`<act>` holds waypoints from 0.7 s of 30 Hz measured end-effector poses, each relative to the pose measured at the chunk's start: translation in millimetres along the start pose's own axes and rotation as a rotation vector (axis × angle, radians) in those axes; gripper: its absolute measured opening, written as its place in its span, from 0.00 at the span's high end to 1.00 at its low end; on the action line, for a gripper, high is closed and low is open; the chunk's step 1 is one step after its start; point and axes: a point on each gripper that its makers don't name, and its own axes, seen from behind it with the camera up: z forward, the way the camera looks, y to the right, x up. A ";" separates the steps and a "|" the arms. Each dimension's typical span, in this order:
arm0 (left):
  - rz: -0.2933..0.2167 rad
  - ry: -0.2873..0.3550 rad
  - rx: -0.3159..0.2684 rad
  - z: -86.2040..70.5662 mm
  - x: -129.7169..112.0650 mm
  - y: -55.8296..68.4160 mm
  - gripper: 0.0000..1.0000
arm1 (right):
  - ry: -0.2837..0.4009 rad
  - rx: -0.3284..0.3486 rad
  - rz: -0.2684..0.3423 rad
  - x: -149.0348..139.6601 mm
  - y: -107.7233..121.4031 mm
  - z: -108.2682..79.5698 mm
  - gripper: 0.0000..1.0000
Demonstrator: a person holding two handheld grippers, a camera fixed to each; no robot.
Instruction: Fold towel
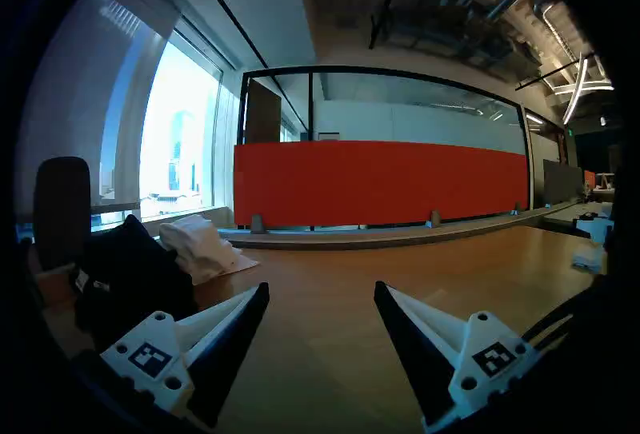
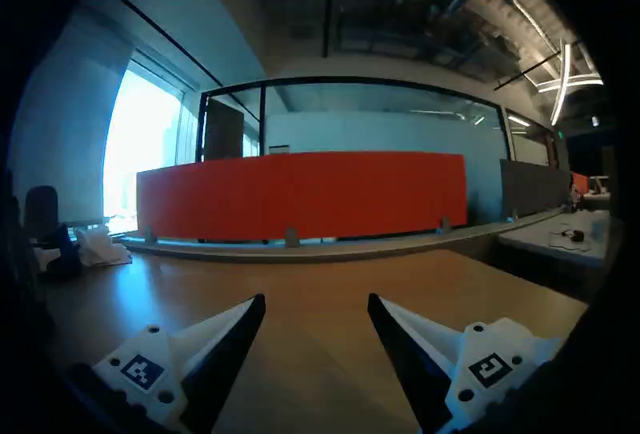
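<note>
While the left gripper (image 1: 320, 294) and right gripper (image 2: 316, 300) gape empty, the heaped towel (image 1: 196, 246), probably soft and light, wants pinching at a corner.

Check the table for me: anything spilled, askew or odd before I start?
Nothing spilled or damaged. One oddity: the white towel lies bunched in a heap on the table, beside a dark bundle, off to the side of the open left gripper and right gripper, not spread flat for folding.
</note>
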 end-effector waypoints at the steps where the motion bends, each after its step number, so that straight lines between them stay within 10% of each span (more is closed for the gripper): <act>1: 0.000 0.000 0.000 0.1 0.0 0.0 0.02 | 0.000 0.000 -0.002 0.1 -0.3 0.0 0.01; 21: 0.000 0.000 0.000 0.1 -0.6 -0.1 0.02 | -0.001 0.004 -0.039 1.8 -5.9 -0.4 0.01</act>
